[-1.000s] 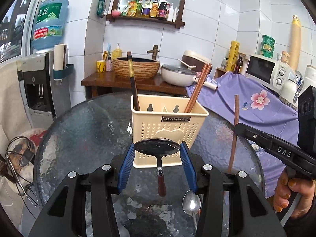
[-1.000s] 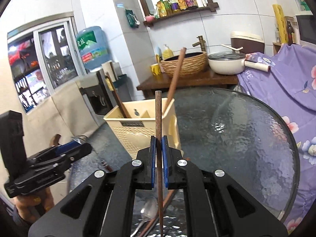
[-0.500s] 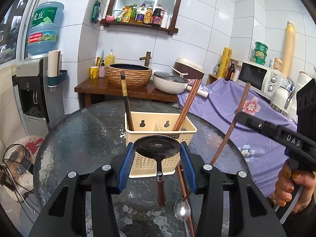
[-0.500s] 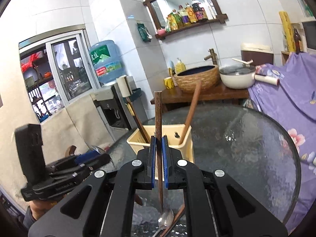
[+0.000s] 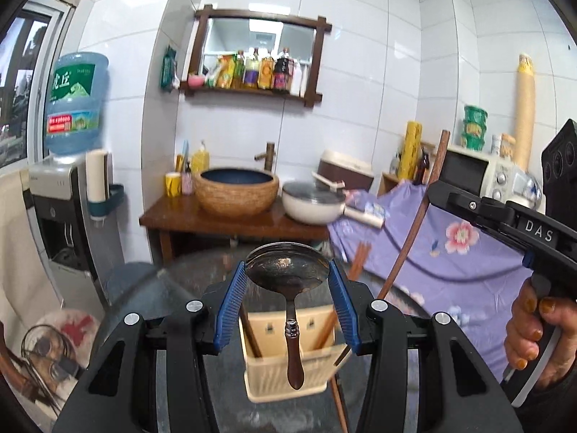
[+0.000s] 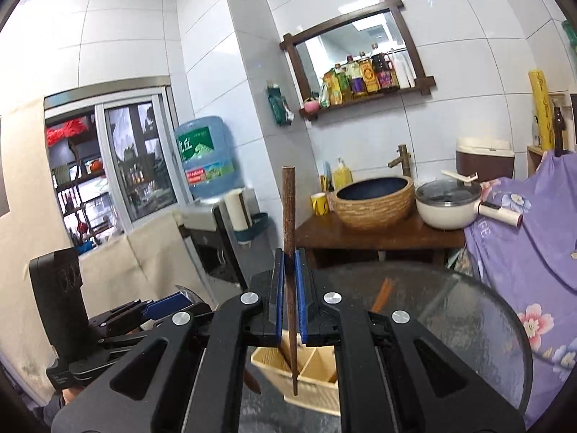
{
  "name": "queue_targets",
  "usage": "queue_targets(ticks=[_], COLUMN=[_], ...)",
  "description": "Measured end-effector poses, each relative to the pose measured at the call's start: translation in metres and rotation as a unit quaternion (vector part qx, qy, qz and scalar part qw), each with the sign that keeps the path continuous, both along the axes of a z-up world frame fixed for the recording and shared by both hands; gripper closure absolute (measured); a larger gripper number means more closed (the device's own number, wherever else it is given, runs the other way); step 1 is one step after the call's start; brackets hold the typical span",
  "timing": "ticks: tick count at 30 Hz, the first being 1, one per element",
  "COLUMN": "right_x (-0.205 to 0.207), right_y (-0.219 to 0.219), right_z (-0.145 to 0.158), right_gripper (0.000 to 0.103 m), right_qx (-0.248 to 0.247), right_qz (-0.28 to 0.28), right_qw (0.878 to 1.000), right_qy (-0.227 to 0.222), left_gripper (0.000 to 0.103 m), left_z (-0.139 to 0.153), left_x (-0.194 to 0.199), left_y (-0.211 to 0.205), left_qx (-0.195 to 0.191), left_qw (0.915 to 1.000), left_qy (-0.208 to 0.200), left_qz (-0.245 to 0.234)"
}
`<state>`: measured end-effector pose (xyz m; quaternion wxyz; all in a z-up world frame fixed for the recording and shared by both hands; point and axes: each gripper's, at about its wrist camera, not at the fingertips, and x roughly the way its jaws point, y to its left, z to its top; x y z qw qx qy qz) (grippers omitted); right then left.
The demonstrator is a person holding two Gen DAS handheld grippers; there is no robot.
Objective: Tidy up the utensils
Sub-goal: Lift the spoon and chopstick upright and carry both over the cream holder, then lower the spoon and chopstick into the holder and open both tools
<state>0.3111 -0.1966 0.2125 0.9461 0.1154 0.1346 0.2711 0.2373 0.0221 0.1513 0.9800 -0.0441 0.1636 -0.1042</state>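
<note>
White tiles all round, a basin and a pot on the wooden counter behind, and out front the round glass table (image 6: 468, 317) with the cream utensil holder (image 5: 285, 371) standing on it, a few chopsticks already leaning inside.

Both tools are loaded. The left gripper (image 5: 286, 288) has its blue pads pressed on the rim of a dark ladle-style spoon (image 5: 288, 274), bowl up between the jaws, handle dangling straight down over the holder. The right gripper (image 6: 289, 299) is clamped tight on a single brown chopstick (image 6: 289, 252), held nearly upright, its lower tip hanging just above the holder's compartments.

Here's the worry. That spoon is pinched only by the curved edges of its bowl, so any jolt could let it pivot or slip out, and a fall onto glass would be noisy at best. The chopstick grip is narrow too; it could swivel between the pads and miss its slot. And the two tools hang close over the same small target: lowered together, the handle and the stick might knock each other, or nudge the light holder and tip it.
</note>
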Motion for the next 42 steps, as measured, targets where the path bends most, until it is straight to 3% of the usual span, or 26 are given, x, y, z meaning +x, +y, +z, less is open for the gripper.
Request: queue_targets(ticks=[5, 13, 18, 26, 32, 33, 34, 35, 36, 39, 42], right_x=[0.021, 0.05, 0.053, 0.053, 0.055, 0.053, 0.05, 0.046, 0.039, 0.024, 0.006], right_y=[0.01, 0.02, 0.024, 0.024, 0.021, 0.021, 0.02, 0.021, 0.02, 0.02, 0.018], right_z=[-0.002, -0.079, -0.11, -0.126, -0.126, -0.125, -0.124, -0.123, -0.121, -0.119, -0.128], right_gripper=[0.096, 0.096, 0.096, 0.096, 0.095, 0.093, 0.083, 0.064, 0.055, 0.051, 0.051], right_qx=[-0.017, -0.035, -0.04, -0.048, -0.039, -0.042, -0.046, -0.049, -0.049, -0.061, -0.079], right_qz=[-0.034, -0.045, -0.041, -0.047, -0.044, -0.046, -0.05, -0.054, -0.058, -0.06, -0.063], right_qw=[0.999, 0.996, 0.994, 0.993, 0.993, 0.993, 0.994, 0.994, 0.995, 0.995, 0.993], right_qy=[-0.013, 0.064, 0.09, 0.099, 0.102, 0.098, 0.09, 0.084, 0.07, 0.054, 0.068], left_gripper=[0.057, 0.057, 0.057, 0.057, 0.056, 0.05, 0.041, 0.036, 0.029, 0.021, 0.015], left_z=[0.001, -0.057, -0.089, -0.114, -0.116, -0.114, -0.112, -0.111, -0.107, -0.102, -0.105], left_x=[0.029, 0.058, 0.065, 0.07, 0.066, 0.065, 0.063, 0.06, 0.055, 0.04, 0.019], left_y=[-0.001, -0.006, -0.007, -0.01, -0.013, -0.013, -0.014, -0.015, -0.016, -0.018, -0.016], left_qx=[-0.003, -0.002, 0.006, 0.015, 0.027, 0.027, 0.029, 0.032, 0.037, 0.048, 0.055], left_qw=[0.9996, 0.9978, 0.9958, 0.9932, 0.9937, 0.994, 0.9943, 0.9947, 0.9952, 0.996, 0.9959], left_qy=[0.0, 0.05, 0.077, 0.107, 0.099, 0.096, 0.091, 0.086, 0.075, 0.056, 0.052], left_qz=[0.029, 0.043, 0.05, 0.044, 0.046, 0.045, 0.046, 0.048, 0.051, 0.05, 0.048])
